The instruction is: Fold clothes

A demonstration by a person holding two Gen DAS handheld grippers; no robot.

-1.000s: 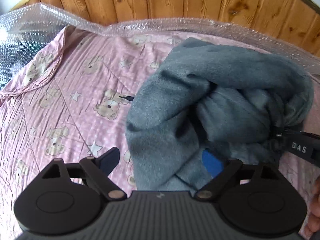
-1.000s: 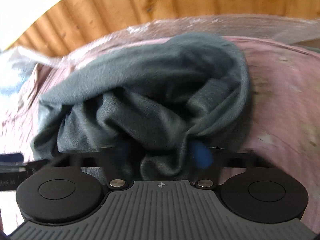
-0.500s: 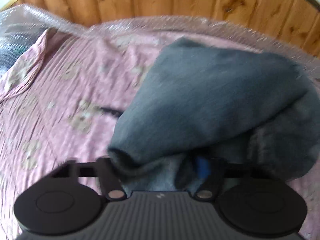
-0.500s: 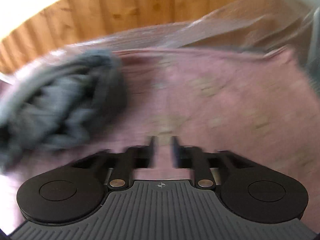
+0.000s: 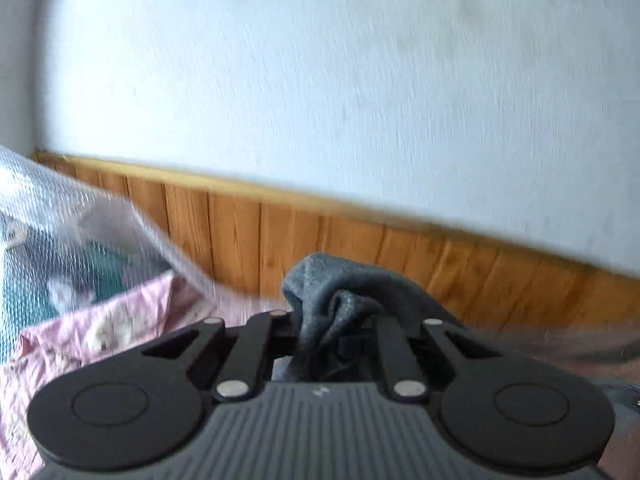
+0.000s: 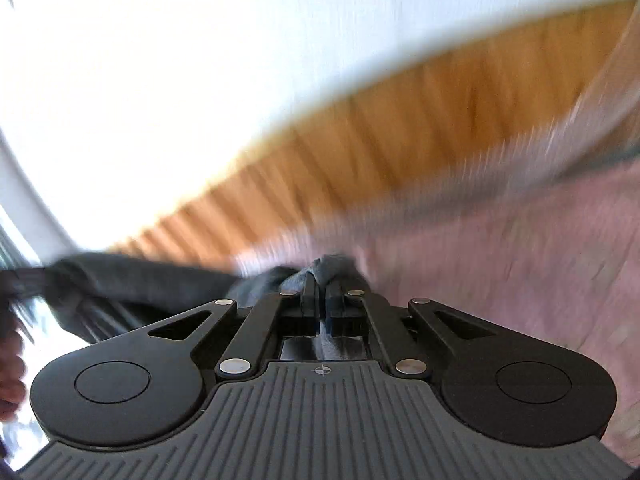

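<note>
Nearest in each wrist view are the tongs themselves: the left tongs (image 5: 338, 330) are closed on a bunched wad of the grey garment (image 5: 352, 292), and the right tongs (image 6: 320, 300) are pinched narrow on another tuft of the same cloth (image 6: 330, 266), which runs off leftward as a dark band toward the far left of that view. Both cameras are tipped up and heavily blurred, so the garment appears to be held up off the bed between the two grips, though how much of it hangs below cannot be seen. Beyond the tongs lies the pink sheet (image 5: 100, 332) on the bed, with bubble wrap (image 5: 72, 216) along its far edge, then wood panelling (image 5: 360, 248) and a pale wall (image 5: 320, 80). The risks as I judge them: each grip is on a crumpled bunch rather than a clean edge, so a shake to open the cloth could pull a tuft free and drop one side; and if the two grips sit on mismatched points, the garment would come down twisted and fold crooked. A low swing might also drag the sheet or catch the bubble wrap. Count: two tongs, one grey garment, one pink sheet, one stretch of bubble wrap.
</note>
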